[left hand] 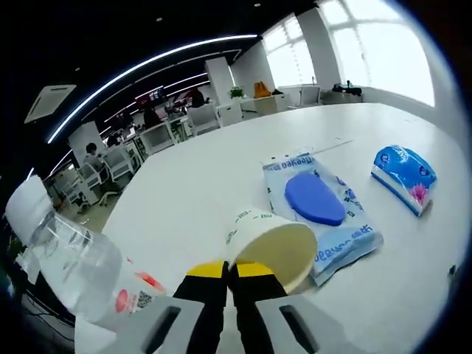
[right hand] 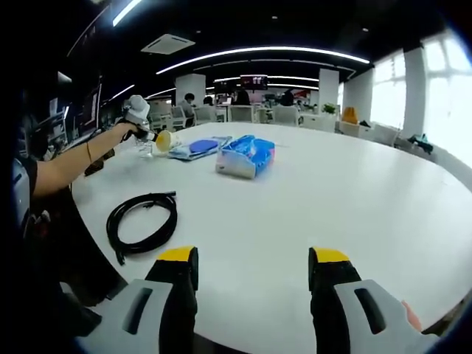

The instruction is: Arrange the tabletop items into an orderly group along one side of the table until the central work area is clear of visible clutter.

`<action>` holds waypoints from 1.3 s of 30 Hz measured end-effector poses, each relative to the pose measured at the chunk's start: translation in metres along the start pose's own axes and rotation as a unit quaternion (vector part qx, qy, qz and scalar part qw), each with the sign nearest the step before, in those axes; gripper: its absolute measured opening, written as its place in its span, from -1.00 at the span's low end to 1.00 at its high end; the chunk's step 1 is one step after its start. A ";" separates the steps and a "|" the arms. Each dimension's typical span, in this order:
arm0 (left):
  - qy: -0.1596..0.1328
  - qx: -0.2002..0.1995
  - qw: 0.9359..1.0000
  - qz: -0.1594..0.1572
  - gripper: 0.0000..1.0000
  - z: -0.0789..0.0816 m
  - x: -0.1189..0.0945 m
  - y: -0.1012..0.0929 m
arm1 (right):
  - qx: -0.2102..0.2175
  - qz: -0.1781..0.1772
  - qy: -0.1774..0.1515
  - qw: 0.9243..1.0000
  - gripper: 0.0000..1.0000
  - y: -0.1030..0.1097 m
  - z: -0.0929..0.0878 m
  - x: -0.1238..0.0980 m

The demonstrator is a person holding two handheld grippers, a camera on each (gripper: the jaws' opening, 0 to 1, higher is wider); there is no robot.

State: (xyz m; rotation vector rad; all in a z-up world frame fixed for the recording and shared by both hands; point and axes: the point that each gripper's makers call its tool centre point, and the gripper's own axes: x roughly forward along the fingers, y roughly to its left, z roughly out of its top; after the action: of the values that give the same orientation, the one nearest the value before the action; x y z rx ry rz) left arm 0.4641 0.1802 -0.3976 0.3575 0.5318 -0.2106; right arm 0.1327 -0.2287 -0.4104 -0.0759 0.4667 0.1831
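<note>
Big white table (right hand: 310, 192), round-edged, in an open office. In the right gripper view a black cable (right hand: 140, 221) lies coiled near the table's left edge, just ahead of the right gripper (right hand: 254, 269), whose jaws stand wide apart over bare tabletop, holding nothing. Beyond the cable sits a blue tissue pack (right hand: 245, 156), and behind that the wipes pack (right hand: 195, 147) with its blue lid.

Over to the left gripper view: the wipes pack (left hand: 324, 206) lies flat in the middle, the tissue pack (left hand: 404, 175) well apart to its right. The left gripper (left hand: 228, 276) is clamped on the rim of a paper cup (left hand: 269, 247), jaws pressed together, the cup tipped on its side with its mouth over the near corner of the wipes. A clear bottle (left hand: 70, 254) with a white cap leans in at the left, close beside the gripper.

From the right gripper view, the person's hand (right hand: 127, 129) shows far off at the left, holding that gripper with the cup (right hand: 164, 140).
</note>
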 end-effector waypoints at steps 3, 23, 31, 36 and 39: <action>0.008 0.003 1.000 -0.004 -0.98 0.000 -0.003 -0.001 | 0.001 0.000 -0.002 1.000 0.16 0.000 0.000 -0.001; 0.074 0.038 0.996 -0.022 -0.98 -0.004 -0.018 0.000 | 0.003 0.000 -0.005 1.000 0.15 0.000 -0.002 -0.004; 0.093 0.046 0.994 -0.031 -0.98 -0.005 -0.022 -0.002 | -0.001 0.002 -0.002 1.000 0.14 0.002 -0.004 -0.005; 0.114 0.058 0.991 -0.037 -0.98 -0.006 -0.026 -0.002 | -0.002 0.002 0.000 1.000 0.13 0.003 -0.005 -0.006; 0.125 0.068 0.989 -0.040 -0.98 -0.006 -0.029 -0.002 | 0.000 0.001 0.001 1.000 0.13 0.003 -0.006 -0.007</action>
State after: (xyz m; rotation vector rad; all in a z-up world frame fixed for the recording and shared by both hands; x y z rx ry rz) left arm 0.4365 0.1839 -0.3882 0.4987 0.7835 -0.2829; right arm 0.1238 -0.2278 -0.4129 -0.0765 0.4678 0.1848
